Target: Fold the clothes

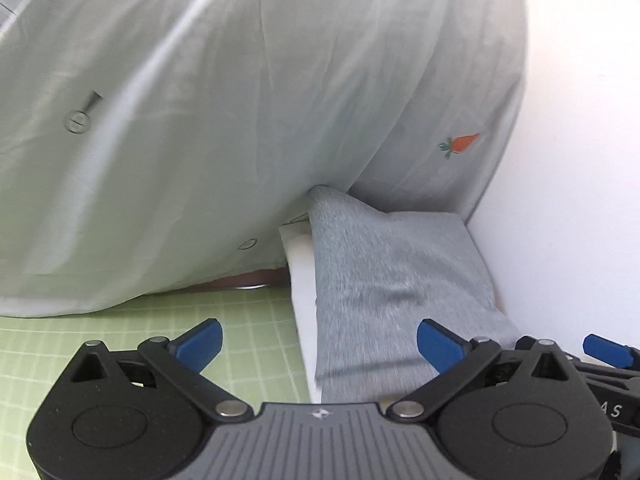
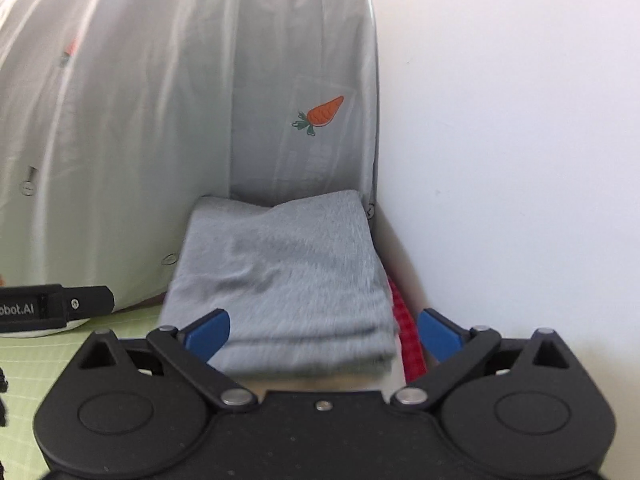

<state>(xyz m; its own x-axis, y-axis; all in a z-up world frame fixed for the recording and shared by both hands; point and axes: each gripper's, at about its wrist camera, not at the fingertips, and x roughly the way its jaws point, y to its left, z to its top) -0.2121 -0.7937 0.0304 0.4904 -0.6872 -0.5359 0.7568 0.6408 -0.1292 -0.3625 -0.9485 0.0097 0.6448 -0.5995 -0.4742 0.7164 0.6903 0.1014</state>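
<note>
Grey folded knit garment (image 2: 280, 280) lies stacked by the white wall (image 2: 500, 160) — left tool (image 1: 320, 344) and right tool (image 2: 324, 332) both spread apart, empty.

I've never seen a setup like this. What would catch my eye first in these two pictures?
Probably the folded grey cloth, lying on a stack in the corner where the white wall meets a pale sheet printed with orange carrots. Next, the two black grippers with blue fingertips: the right gripper and the left gripper both stand wide open just in front of the cloth, holding nothing. A green checked mat covers the surface at the left.
</note>
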